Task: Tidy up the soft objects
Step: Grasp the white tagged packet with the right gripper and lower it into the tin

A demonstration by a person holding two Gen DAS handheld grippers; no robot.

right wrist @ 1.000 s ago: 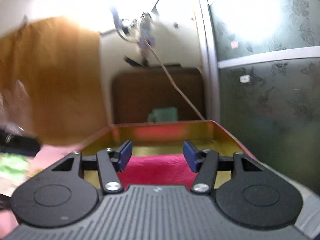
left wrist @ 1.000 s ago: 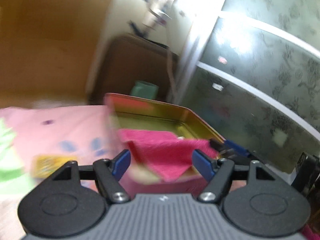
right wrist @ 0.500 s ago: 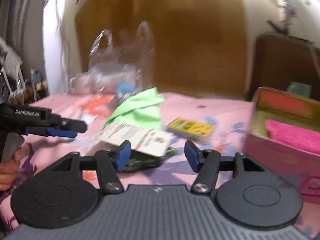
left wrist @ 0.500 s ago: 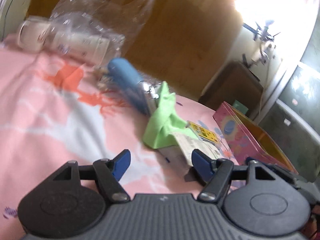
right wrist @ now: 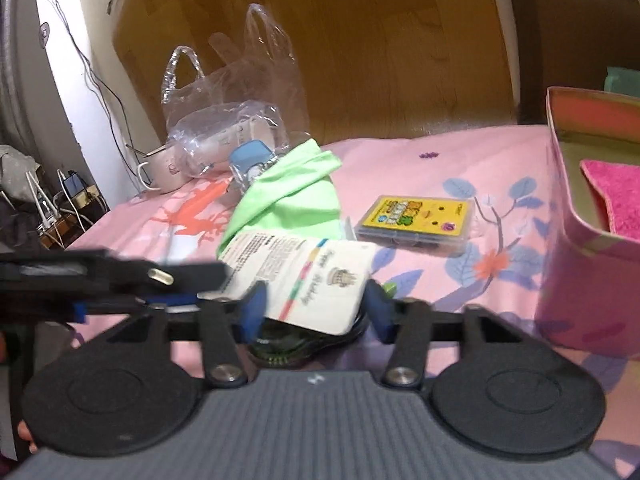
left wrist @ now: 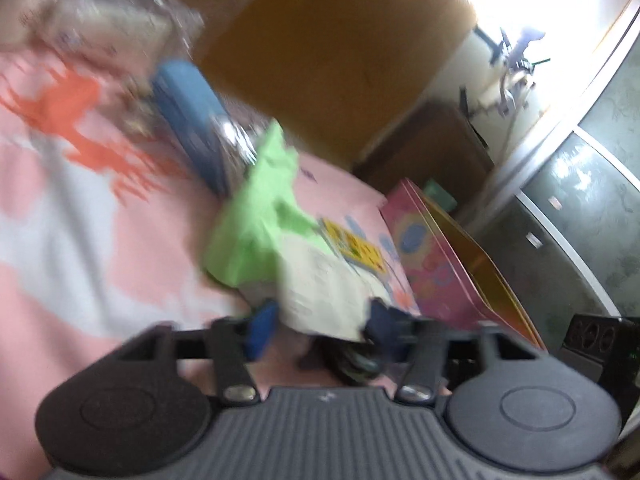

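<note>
White card packet [right wrist: 304, 276] between closing right hand-held gripper [right wrist: 316, 312] — left clamped.

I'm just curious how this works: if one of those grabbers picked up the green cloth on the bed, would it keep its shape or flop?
The green cloth would most likely flop, since it already lies crumpled in soft folds. It looks thin, so it is probably light. Part of it sits under the white card, so lifting it might drag the card along.

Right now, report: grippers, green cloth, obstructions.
Left gripper shut on white packet; right gripper closing around it. Green cloth lies behind. Packet overlaps cloth's near edge.
</note>
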